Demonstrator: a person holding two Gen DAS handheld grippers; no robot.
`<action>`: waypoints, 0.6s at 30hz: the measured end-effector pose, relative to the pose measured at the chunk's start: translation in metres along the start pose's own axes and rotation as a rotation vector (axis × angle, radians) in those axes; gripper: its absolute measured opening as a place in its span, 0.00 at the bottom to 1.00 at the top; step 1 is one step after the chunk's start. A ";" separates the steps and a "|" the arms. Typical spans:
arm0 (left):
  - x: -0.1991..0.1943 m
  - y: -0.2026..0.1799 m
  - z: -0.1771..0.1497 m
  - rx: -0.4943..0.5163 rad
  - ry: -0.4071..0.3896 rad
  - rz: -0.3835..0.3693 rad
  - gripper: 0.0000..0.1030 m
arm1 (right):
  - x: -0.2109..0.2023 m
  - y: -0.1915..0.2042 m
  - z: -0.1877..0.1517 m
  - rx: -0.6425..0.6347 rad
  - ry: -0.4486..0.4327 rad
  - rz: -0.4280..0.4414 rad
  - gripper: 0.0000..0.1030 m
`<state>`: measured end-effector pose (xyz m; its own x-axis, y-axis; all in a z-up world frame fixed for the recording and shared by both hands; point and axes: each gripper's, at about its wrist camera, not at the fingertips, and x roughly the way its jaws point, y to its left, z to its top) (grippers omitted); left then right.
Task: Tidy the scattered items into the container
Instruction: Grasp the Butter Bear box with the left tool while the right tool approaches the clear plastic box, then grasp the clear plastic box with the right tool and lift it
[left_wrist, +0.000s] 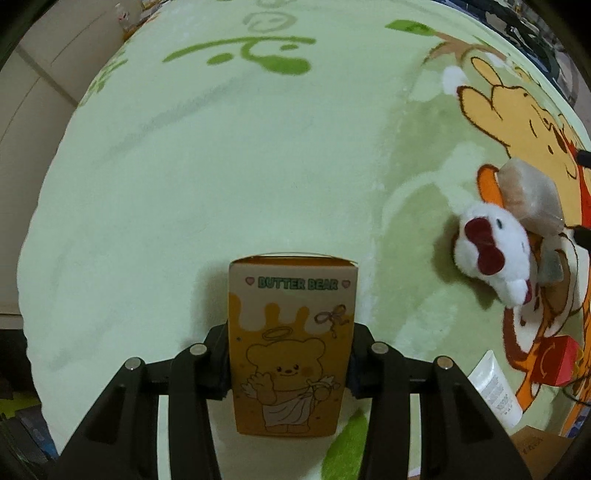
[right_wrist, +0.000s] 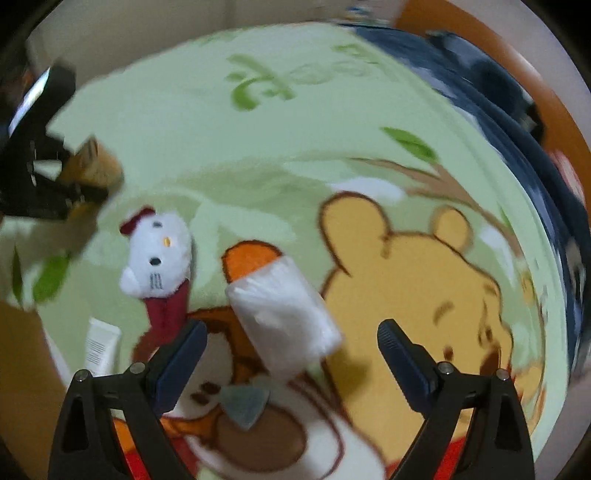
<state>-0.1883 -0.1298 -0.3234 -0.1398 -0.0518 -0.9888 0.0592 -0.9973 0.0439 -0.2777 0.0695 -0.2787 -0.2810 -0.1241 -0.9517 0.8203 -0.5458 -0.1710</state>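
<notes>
My left gripper (left_wrist: 291, 354) is shut on an orange "Butter Bear" box (left_wrist: 291, 343), held upright above the green blanket. The box and left gripper show blurred at the far left of the right wrist view (right_wrist: 88, 166). My right gripper (right_wrist: 291, 339) is open, its fingers either side of a white tissue pack (right_wrist: 284, 314) lying on the blanket. A white Hello Kitty plush (right_wrist: 159, 254) lies just left of the pack; it also shows in the left wrist view (left_wrist: 491, 251) beside the pack (left_wrist: 532, 195). A white tube (right_wrist: 99, 345) lies at lower left.
A green Winnie-the-Pooh blanket (left_wrist: 221, 166) covers the surface. A red carton (left_wrist: 561, 360) and the white tube (left_wrist: 495, 391) lie at the right in the left wrist view. A brown cardboard box corner (left_wrist: 539, 446) shows lower right. A small grey triangle (right_wrist: 243, 404) lies below the pack.
</notes>
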 end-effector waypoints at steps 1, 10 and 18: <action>0.002 0.000 -0.002 -0.003 0.003 -0.002 0.44 | 0.009 0.002 0.003 -0.025 0.016 0.007 0.93; 0.006 0.008 -0.012 -0.040 0.016 -0.030 0.44 | 0.068 0.000 0.002 -0.015 0.156 0.160 0.67; 0.001 0.007 -0.022 -0.044 0.017 -0.020 0.44 | 0.035 -0.052 -0.029 0.346 0.052 0.174 0.67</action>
<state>-0.1660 -0.1356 -0.3274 -0.1242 -0.0307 -0.9918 0.1001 -0.9948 0.0183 -0.3155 0.1171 -0.3108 -0.1199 -0.2023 -0.9720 0.6342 -0.7688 0.0818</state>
